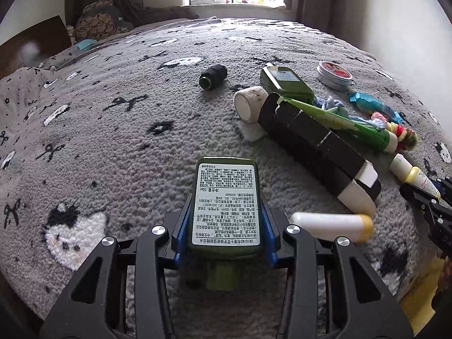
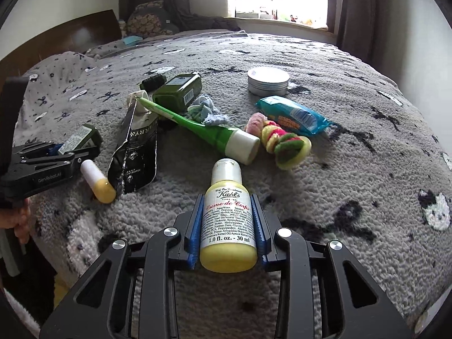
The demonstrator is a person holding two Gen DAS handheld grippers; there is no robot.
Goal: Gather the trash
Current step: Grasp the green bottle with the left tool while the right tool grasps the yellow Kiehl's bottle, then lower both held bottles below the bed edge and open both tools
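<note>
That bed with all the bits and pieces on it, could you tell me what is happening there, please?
A person is clearing clutter off a grey blanket with a gripper in each hand. The left gripper is shut on a dark green bottle; the right gripper is shut on a small yellow lotion bottle. A black pouch, a green tube, a tin and a blue wrapper remain on the blanket.

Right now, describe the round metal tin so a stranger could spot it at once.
On the grey patterned blanket, look past the heap of tubes and bottles toward the window. The metal tin lies alone behind the blue wrapped packet. It is the only flat, round, silver thing there.
</note>
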